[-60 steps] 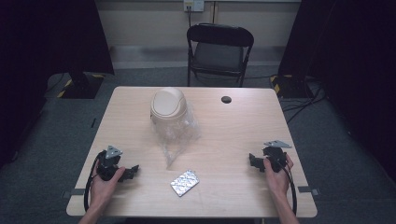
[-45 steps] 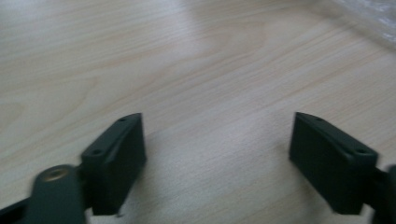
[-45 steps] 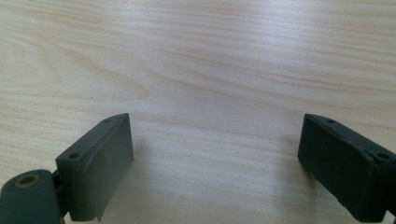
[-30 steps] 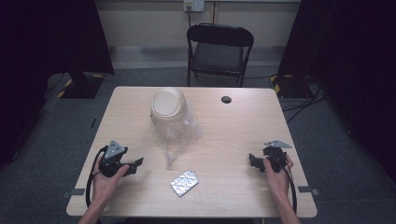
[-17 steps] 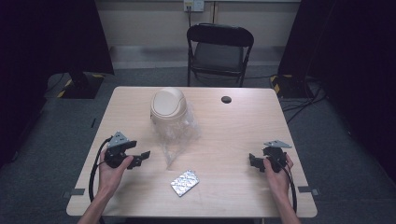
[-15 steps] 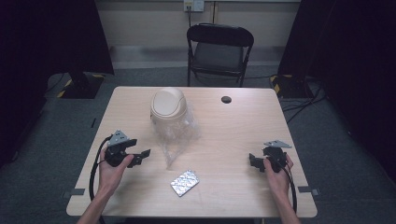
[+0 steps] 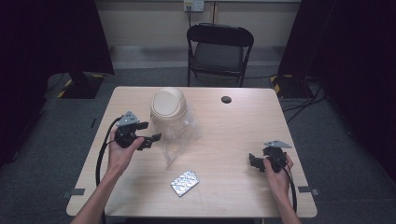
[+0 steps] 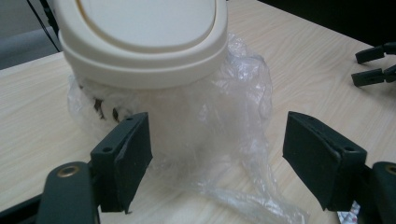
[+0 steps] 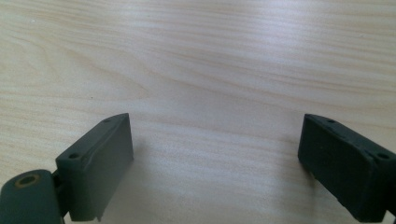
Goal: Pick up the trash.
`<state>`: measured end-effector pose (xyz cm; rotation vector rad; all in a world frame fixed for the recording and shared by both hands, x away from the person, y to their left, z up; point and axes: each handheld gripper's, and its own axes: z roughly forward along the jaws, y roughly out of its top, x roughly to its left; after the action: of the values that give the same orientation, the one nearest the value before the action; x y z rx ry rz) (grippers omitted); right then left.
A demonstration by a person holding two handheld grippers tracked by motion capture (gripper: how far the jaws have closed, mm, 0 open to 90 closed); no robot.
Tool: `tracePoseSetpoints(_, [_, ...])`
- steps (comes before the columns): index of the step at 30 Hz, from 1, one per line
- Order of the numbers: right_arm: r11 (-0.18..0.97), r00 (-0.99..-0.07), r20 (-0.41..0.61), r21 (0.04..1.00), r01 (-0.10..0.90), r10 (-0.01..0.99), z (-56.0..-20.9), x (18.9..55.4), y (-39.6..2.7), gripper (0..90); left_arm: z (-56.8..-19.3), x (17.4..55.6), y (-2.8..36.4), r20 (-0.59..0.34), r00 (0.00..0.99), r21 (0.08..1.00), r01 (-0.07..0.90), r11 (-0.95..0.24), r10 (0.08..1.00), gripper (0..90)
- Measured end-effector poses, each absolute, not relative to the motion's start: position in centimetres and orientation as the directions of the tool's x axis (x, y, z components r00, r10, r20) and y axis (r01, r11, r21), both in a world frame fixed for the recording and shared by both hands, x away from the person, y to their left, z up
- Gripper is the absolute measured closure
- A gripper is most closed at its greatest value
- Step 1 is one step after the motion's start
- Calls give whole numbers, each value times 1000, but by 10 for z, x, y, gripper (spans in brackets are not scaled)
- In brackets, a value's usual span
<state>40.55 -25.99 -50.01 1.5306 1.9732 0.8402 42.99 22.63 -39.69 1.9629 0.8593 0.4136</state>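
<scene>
A pale wood-grain table (image 7: 243, 116) carries four things. Toward its far edge, left of the middle, sits a cream swing-lid bin top (image 7: 168, 103) on a crumpled clear plastic bag (image 7: 180, 137), which spreads out toward the table's centre. A small black round object (image 7: 226, 99) lies near the far edge. A foil blister pack (image 7: 184, 182) lies near the near edge.

On the bench (image 7: 233, 140): one bin (image 7: 168, 104), one plastic bag (image 7: 180, 135), one foil pack (image 7: 184, 182), one small black disc (image 7: 226, 99). One chair (image 7: 219, 51) behind. Two grippers, left (image 7: 152, 139) and right (image 7: 254, 162).
</scene>
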Motion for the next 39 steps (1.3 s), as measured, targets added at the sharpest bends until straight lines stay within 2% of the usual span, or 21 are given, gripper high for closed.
tracePoseSetpoints(10, [177, -242, -16, 730, 661, 970, -500, 405, -260, 94, -379, 453, 210, -64, 734, 886, 353, -299, 676, 233])
tracePoseSetpoints(15, [177, -242, -16, 730, 661, 970, -500, 406, -260, 94, -370, 468, 201, -25, 738, 872, 346, -346, 674, 223])
tracePoseSetpoints(21, [177, -242, -16, 730, 661, 970, -500, 406, -260, 94, -371, 487, 197, -44, 741, 863, 366, -348, 671, 213])
tracePoseSetpoints(24, [177, -242, -16, 730, 660, 970, -500, 406, -260, 94, -371, 494, 192, -19, 744, 838, 377, -395, 668, 207])
tracePoseSetpoints(35, [180, -246, -16, 730, 659, 969, -500, 406, -260, 94, -385, 511, 188, -49, 722, 842, 402, -361, 690, 201])
tracePoseSetpoints(39, [182, -248, -17, 730, 659, 969, -500, 406, -260, 94, -389, 517, 183, -5, 714, 839, 384, -385, 700, 173])
